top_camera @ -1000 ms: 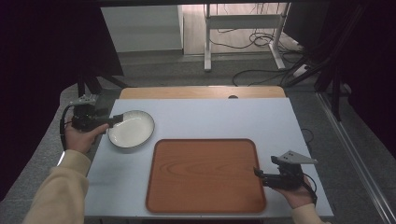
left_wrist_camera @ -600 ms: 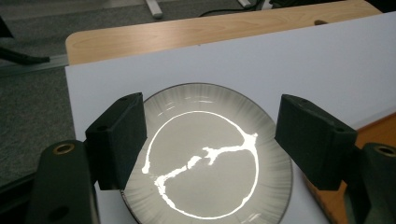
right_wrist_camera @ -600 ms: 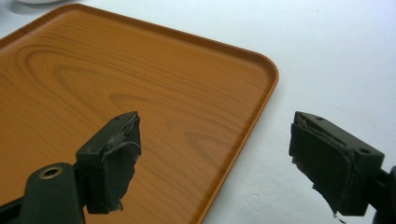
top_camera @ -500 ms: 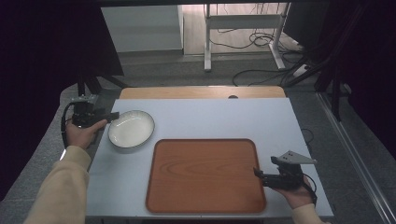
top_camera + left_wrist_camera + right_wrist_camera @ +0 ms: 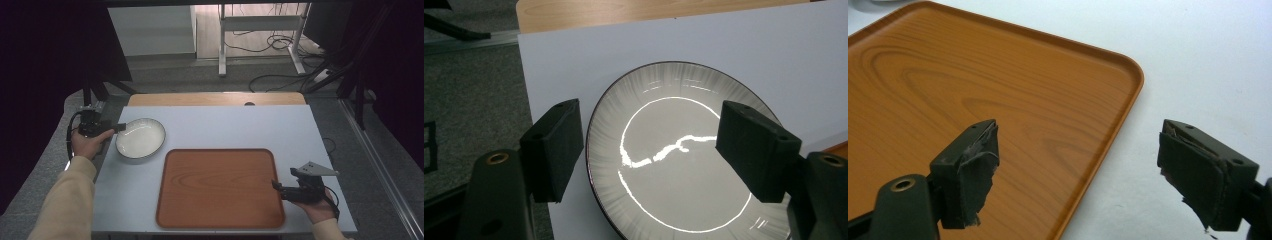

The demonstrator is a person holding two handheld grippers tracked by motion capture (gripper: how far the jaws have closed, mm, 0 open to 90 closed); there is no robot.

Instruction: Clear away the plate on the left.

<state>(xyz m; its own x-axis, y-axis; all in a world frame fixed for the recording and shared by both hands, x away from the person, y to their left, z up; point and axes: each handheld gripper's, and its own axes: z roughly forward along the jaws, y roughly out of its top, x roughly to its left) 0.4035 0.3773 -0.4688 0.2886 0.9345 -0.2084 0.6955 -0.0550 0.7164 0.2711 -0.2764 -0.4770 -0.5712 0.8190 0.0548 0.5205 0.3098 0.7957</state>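
A wooden tray [image 5: 220,187] lies on the pale surface [image 5: 250,127], its grain swirling across a flat orange-brown floor inside a low rounded rim. Just off the tray's far left corner sits a shallow white bowl [image 5: 140,138] (dark-rimmed, glossy, catching a ring of light). The left gripper [image 5: 649,150] stands with jaws wide astride the bowl's edge. The right gripper [image 5: 1078,172] is beside the tray's near right edge, jaws wide, holding nothing.
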